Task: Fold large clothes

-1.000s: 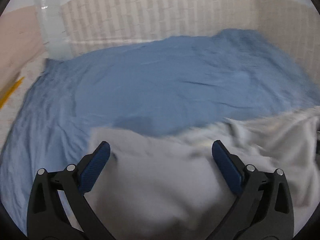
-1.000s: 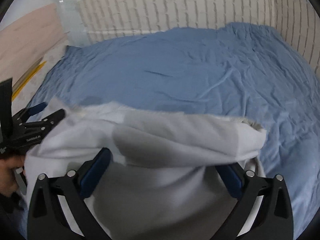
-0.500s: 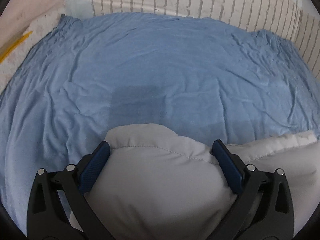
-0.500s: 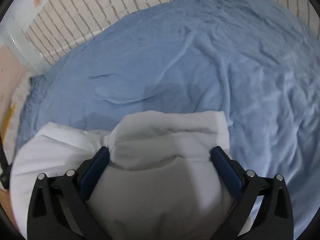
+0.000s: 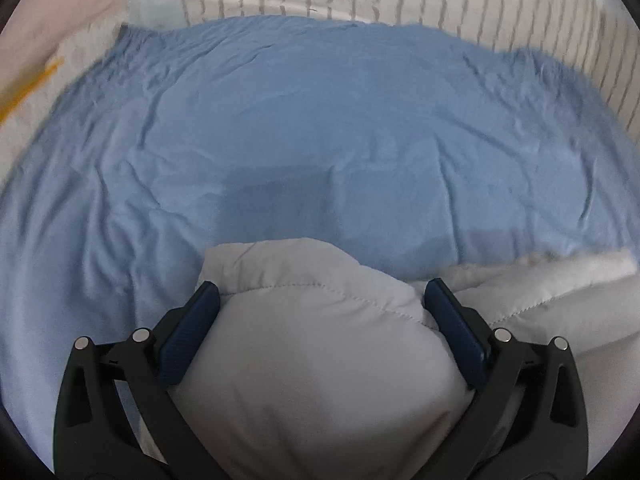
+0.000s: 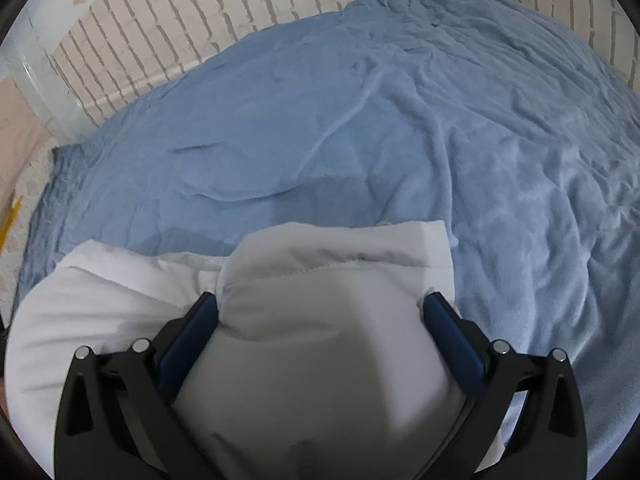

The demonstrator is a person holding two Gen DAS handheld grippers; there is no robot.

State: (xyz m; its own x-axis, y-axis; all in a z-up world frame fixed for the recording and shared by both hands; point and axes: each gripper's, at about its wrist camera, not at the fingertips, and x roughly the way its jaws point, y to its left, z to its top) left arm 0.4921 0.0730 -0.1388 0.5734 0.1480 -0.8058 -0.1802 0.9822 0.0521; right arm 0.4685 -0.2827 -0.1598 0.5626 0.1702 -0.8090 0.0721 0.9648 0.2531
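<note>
Left gripper (image 5: 318,300): jaws spread wide, a thick bulge of the pale grey quilted padded garment (image 5: 320,360) filling the gap between the blue pads; whether they bear on it hard enough to hold, cannot tell.

Right gripper (image 6: 320,312): jaws likewise spread around a padded fold of the same garment (image 6: 312,360), white lining showing to its left.

Garment location: bunched at the near edge of the wrinkled light blue bedsheet (image 5: 320,120).

Risks, judged:
- slippery puffy fabric could slide out of such wide jaws
- uneven pull between grippers would skew the fold
- dragging could ruck the sheet

Far: white brick-pattern wall (image 6: 180,32).
</note>
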